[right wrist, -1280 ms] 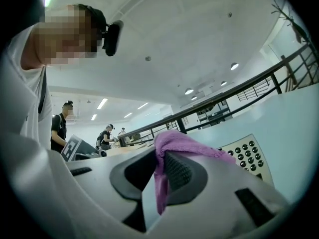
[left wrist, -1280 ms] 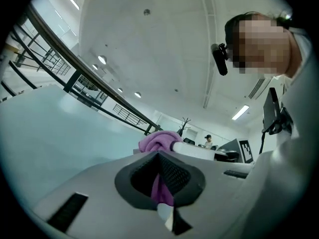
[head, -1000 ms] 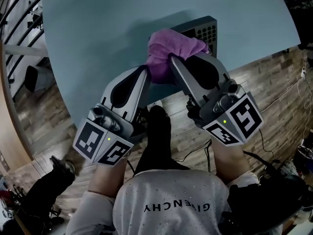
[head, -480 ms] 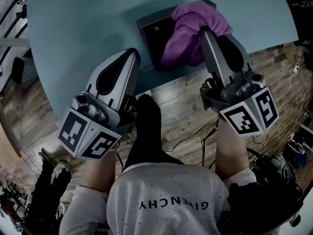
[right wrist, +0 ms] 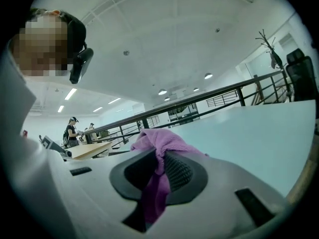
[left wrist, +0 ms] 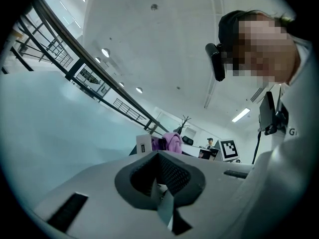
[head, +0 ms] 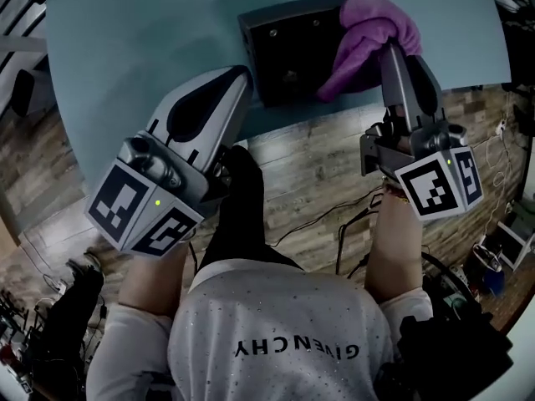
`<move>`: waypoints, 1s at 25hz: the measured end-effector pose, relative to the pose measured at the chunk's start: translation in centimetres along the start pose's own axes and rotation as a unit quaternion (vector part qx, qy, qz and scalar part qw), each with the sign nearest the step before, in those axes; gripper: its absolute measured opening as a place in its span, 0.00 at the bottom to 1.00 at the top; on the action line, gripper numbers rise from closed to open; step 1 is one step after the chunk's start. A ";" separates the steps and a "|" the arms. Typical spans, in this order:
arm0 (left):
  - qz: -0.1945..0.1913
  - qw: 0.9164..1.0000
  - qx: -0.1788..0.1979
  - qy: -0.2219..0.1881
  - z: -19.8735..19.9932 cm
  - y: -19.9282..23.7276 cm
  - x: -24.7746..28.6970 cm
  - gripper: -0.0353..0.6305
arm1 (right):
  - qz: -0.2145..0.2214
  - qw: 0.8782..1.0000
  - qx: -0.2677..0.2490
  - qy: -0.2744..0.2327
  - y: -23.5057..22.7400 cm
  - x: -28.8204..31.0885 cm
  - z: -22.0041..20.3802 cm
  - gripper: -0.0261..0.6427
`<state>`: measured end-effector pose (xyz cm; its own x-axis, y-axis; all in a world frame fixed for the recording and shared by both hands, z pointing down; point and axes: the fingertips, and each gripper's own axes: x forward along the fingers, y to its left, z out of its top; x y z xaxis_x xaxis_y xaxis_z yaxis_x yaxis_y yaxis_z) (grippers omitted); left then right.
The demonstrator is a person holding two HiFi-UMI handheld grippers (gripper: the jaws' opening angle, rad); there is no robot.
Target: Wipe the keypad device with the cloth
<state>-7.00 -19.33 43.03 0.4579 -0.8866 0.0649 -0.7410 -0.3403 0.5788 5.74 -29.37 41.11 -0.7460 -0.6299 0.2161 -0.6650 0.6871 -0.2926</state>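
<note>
The keypad device lies near the front edge of the pale blue table, showing a dark flat face with small screws and no keys. My right gripper is shut on the purple cloth, which bunches over the device's right end. In the right gripper view the cloth hangs between the pads of that gripper. My left gripper hovers left of the device, shut and empty, apart from it. From the left gripper the device and cloth show far ahead.
The table's curved front edge runs just below both grippers. Below it is wooden floor with cables. A dark railing stands left of the table.
The right gripper has carried the cloth rightward across the device. The left gripper has drawn back to the left, off the cloth. The key face seen earlier no longer shows, only a dark face.
</note>
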 end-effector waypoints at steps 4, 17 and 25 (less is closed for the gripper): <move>0.001 1.000 -0.004 0.011 1.3 0.2 -0.4 0.05 | 0.132 0.991 0.034 0.018 6.0 -0.4 0.5 0.11; 0.050 0.997 0.004 0.062 1.2 0.3 0.1 0.05 | 0.126 0.974 -0.068 0.177 10.6 1.6 -4.0 0.12; 0.069 0.993 0.014 0.098 1.0 0.5 -1.6 0.05 | 0.037 0.980 -0.038 0.190 3.9 0.6 -4.0 0.12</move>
<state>-8.61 -18.39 42.36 0.4359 -0.8480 0.3016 -0.8153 -0.2301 0.5313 2.53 -25.65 43.79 -0.7417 -0.4076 0.5327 -0.5990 0.7598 -0.2527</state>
